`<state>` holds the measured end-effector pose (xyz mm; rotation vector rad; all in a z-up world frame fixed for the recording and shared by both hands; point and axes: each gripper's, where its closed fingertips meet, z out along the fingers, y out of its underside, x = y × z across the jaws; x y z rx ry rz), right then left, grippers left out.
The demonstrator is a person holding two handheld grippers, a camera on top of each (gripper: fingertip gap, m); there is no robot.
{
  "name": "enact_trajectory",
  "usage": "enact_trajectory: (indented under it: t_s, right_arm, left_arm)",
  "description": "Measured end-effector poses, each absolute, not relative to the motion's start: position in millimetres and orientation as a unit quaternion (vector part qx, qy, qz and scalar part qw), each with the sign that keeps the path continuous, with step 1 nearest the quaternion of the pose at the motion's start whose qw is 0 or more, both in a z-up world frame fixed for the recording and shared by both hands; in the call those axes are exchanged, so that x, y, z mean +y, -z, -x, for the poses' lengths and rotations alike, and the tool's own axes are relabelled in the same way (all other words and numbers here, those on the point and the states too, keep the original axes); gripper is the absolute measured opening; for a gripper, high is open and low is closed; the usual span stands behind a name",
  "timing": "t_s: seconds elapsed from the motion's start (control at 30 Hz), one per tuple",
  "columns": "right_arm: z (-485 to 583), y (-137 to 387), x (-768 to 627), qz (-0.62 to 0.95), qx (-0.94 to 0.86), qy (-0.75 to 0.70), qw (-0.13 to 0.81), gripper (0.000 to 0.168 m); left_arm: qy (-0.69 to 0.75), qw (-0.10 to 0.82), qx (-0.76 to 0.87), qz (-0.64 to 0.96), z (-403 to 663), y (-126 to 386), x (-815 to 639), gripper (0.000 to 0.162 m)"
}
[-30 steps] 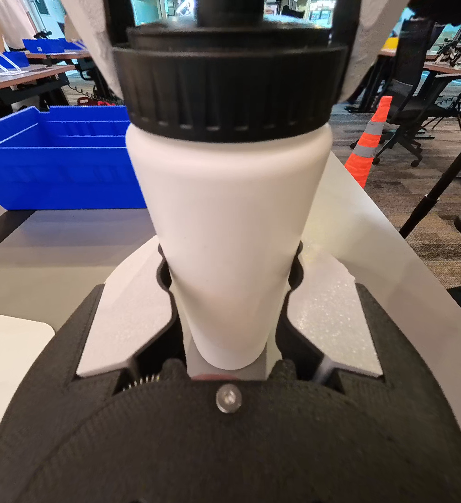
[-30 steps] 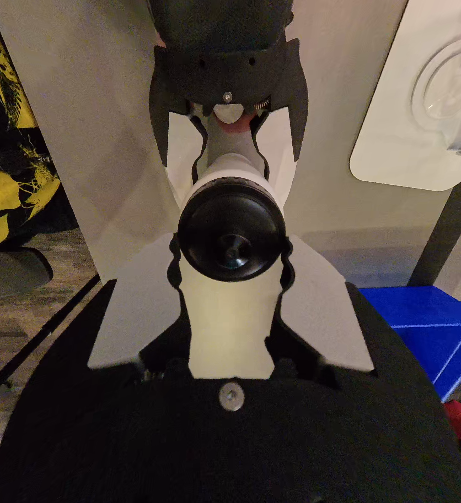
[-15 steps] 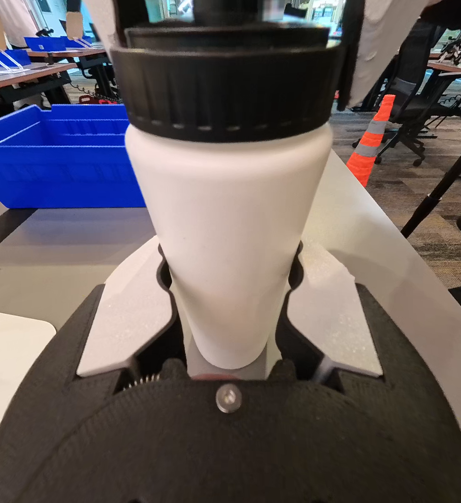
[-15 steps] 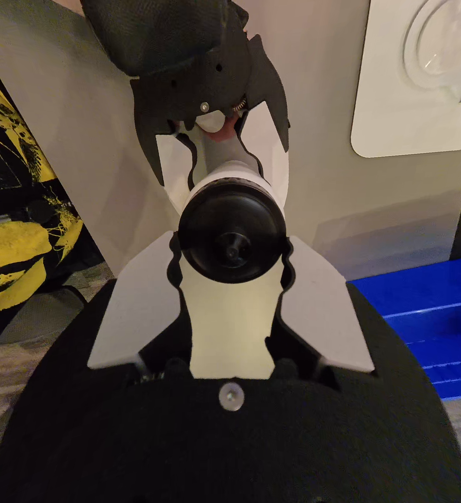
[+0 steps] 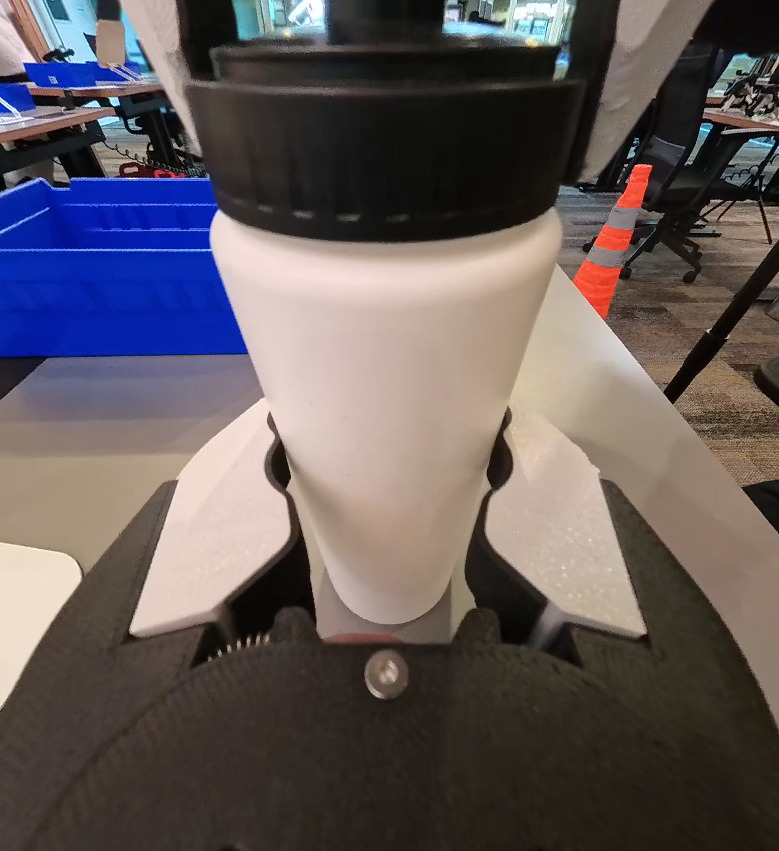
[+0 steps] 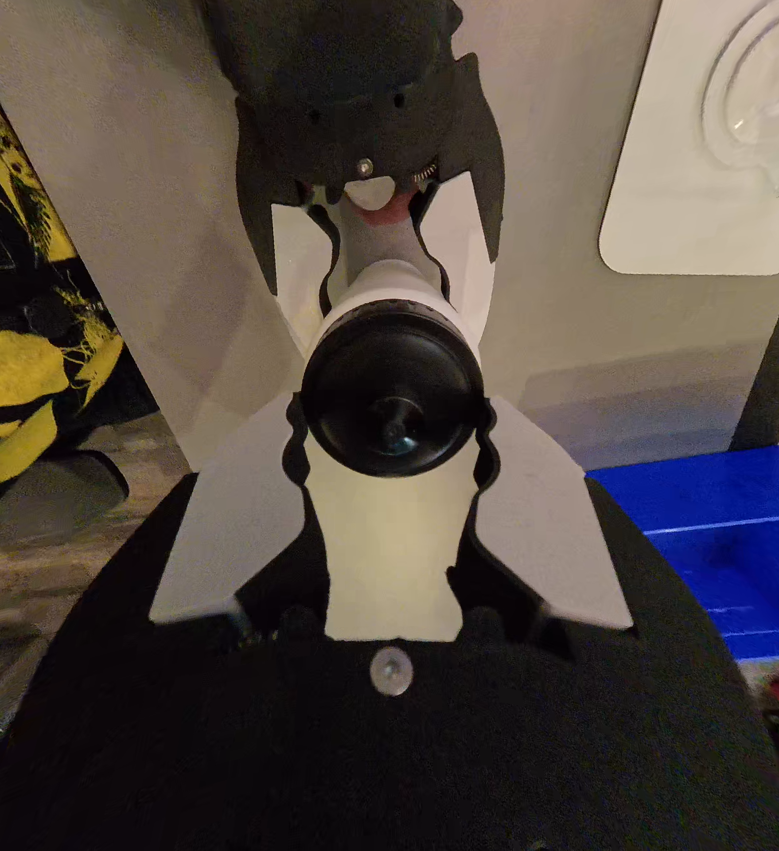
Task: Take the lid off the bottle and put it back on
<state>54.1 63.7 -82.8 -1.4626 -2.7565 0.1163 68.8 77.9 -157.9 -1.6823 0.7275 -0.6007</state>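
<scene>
The left tongs pinch the lower body of the white bottle, which stands upright just above the table. The right tongs come down from above, along the bottle's long axis, and pinch the black lid at its ribbed rim. The lid sits on the neck with no gap showing. Whether it is being loosened or tightened cannot be told. The coming move is judged to be a twist about the vertical axis, so both tongs must stay coaxial. A blue bin stands behind, well apart. Nothing obstructs the twist.
</scene>
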Motion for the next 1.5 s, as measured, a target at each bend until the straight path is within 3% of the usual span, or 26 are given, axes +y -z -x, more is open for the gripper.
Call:
enact_trajectory:
  t_s: [0.2,0.37,0.53,1.03,1.07,1.13,1.5]
  right_arm:
    - [-53.6,82.9,62.4,0.517,-0.854,-0.051,0.020,0.072]
    - [-54.6,83.7,59.9,0.423,-0.904,-0.051,0.024,0.081]
    - [-57.4,82.2,61.8,0.378,-0.925,-0.028,0.016,0.072]
    - [-53.8,82.5,61.7,0.504,-0.861,-0.058,0.033,0.072]
    - [-53.3,82.4,62.3,0.499,-0.863,-0.067,0.034,0.073]
    - [-49.6,79.4,62.1,0.495,-0.860,-0.105,0.059,0.094]
    - [-44.9,110.7,55.7,0.488,-0.750,-0.403,0.189,0.104]
  left_arm:
    - [0.252,0.570,0.310,0.718,-68.8,158.0,78.0,0.086]
    - [0.252,0.567,0.318,0.717,-73.6,158.5,76.3,0.086]
    - [0.253,0.567,0.320,0.715,-73.6,158.5,75.8,0.086]
    - [0.247,0.565,0.314,0.722,-71.1,158.7,77.5,0.086]
    - [0.246,0.565,0.314,0.723,-71.3,158.7,77.9,0.086]
    - [0.249,0.566,0.314,0.721,-71.2,158.5,77.3,0.086]
    - [0.231,0.556,0.319,0.732,-71.2,169.3,80.6,0.086]
